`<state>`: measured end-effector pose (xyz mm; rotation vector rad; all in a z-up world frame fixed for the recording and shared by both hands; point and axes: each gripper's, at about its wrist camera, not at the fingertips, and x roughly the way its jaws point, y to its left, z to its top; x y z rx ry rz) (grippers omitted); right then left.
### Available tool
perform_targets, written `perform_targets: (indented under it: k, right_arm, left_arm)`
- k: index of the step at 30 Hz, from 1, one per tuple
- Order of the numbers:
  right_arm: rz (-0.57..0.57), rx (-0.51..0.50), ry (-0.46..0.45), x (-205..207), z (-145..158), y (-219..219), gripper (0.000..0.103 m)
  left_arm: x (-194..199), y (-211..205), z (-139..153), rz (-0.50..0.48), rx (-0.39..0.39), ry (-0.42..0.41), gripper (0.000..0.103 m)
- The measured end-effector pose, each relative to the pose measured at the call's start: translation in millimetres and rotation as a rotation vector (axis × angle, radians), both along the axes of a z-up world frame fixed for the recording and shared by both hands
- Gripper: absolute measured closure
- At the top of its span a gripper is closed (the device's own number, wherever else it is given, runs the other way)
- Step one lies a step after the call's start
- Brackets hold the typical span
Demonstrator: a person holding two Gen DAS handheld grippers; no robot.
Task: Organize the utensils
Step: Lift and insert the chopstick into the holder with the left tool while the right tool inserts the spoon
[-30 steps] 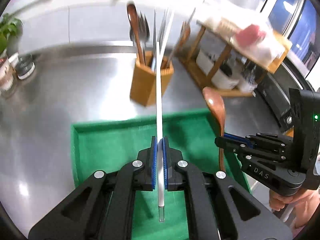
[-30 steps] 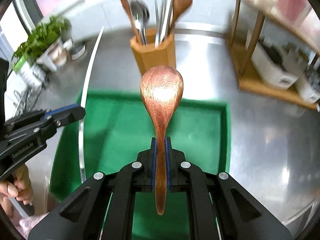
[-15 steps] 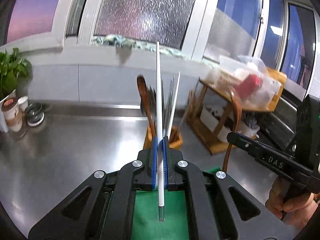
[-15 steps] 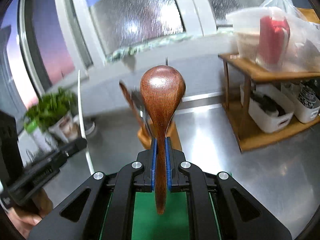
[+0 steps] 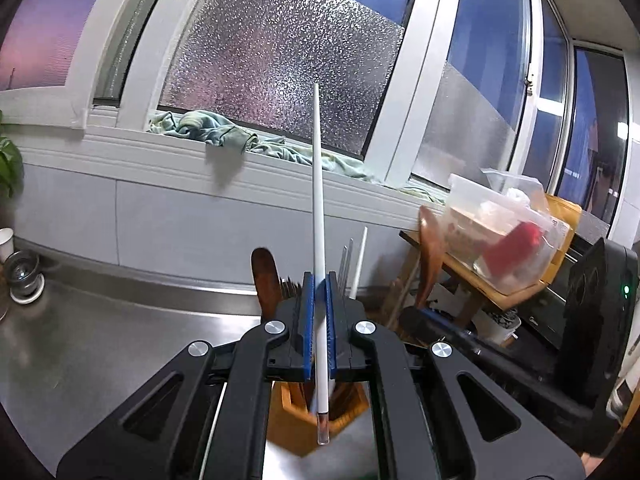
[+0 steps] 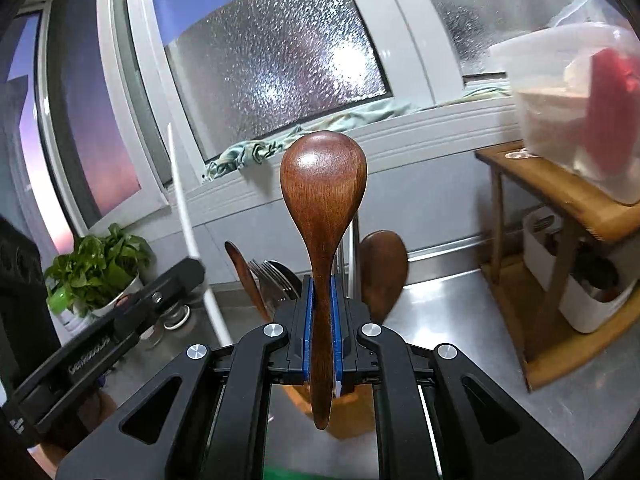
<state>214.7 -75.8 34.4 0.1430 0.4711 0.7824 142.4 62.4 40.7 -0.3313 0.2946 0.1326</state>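
Both views: green tray gone from frame since 1 s ago, horizon up; grippers raised toward wooden hexagonal utensil holder (image 5: 316, 412).

L gripper (image 5: 319, 312) clamped on long white chopstick (image 5: 316, 184), pointing 12 o'clock, lower end over holder.

R gripper (image 6: 321, 316) clamped on dark wooden spoon (image 6: 323, 200), bowl at 12 o'clock.

Meaning: pick-up done; drop into holder prob. next.
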Motion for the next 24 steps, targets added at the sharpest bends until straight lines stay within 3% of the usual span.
perform_targets:
  k: [7, 13, 24]
  right_arm:
    - [-0.001, -0.01, -0.016, 17.1, -7.1, 10.2, 0.095]
    - [0.001, -0.016, -0.034, 21.3, -18.9, 12.2, 0.095]
    - [0.025, -0.048, 0.016, 12.3, -49.0, 6.3, 0.095]
  left_arm:
    - [22.3, 12.4, -10.8, 0.009, -0.058, -0.009, 0.099]
    - [31.9, 10.3, -24.1, -0.01, -0.064, -0.001, 0.099]
    - [24.5, 6.2, -50.6, -0.065, -0.044, 0.039, 0.099]
